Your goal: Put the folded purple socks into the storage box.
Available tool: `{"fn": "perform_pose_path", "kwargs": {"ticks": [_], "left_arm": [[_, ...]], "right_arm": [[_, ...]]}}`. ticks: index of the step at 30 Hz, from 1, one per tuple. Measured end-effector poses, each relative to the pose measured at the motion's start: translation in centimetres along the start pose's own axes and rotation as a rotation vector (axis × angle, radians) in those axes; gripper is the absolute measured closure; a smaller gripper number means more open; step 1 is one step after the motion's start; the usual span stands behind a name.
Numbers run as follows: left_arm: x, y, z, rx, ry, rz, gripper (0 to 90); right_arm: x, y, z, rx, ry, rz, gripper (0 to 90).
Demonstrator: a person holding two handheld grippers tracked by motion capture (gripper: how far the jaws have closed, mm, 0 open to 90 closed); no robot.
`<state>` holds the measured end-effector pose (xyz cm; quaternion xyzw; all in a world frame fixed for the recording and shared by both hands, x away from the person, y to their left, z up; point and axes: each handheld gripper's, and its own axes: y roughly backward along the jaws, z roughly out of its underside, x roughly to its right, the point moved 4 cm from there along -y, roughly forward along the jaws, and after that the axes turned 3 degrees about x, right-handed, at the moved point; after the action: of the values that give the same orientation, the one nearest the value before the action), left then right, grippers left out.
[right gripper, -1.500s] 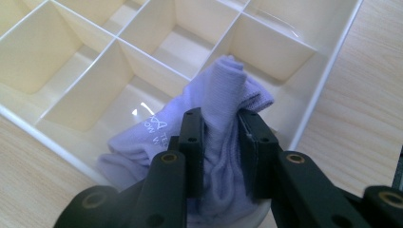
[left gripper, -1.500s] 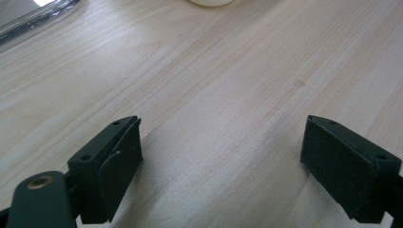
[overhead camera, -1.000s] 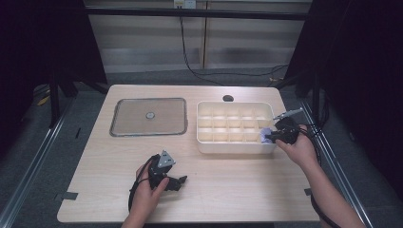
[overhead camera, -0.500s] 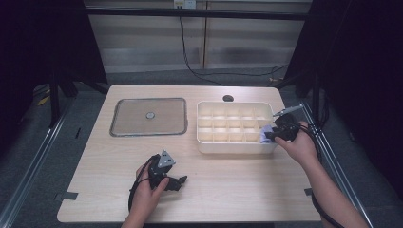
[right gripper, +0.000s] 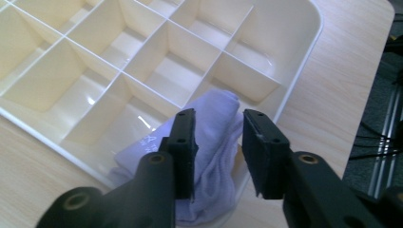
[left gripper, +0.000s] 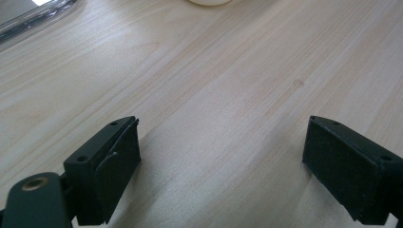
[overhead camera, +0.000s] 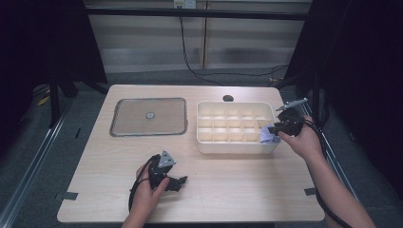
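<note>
You see a pale lilac cloth (right gripper: 216,142) in a cream tray (right gripper: 294,71), black jaws, and a light wood-grain tabletop (left gripper: 228,85).

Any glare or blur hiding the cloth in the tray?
Right gripper view: cloth sharp, small glints on tray floor, jaw bases soft. High view: dim surround, cloth small beside right gripper. Left gripper view: table evenly lit, jaws slightly blurred.

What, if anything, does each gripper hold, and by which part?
Nothing is held. The right gripper hovers over the lavender cloth in the tray's corner compartment; the left gripper stands open.
</note>
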<state>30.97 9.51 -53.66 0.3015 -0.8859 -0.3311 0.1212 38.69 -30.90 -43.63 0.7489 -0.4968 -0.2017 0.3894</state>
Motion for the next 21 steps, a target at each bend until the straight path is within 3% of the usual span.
{"fn": "perform_pose_path", "kwargs": {"ticks": [7,14,21], "left_arm": [[0.00,0.00,0.00,0.000,0.000,0.000,11.5],[0.00,0.00,0.00,0.000,0.000,0.001,11.4],[0.00,0.00,0.00,0.000,0.000,0.001,11.4]], "right_arm": [[-0.32,-0.12,-0.22,-0.022,0.005,-0.028,78.9],[-0.83,-0.44,-0.34,-0.047,0.042,-0.045,88.0],[-0.99,-0.30,-0.53,-0.068,0.062,-0.060,90.0]]}}
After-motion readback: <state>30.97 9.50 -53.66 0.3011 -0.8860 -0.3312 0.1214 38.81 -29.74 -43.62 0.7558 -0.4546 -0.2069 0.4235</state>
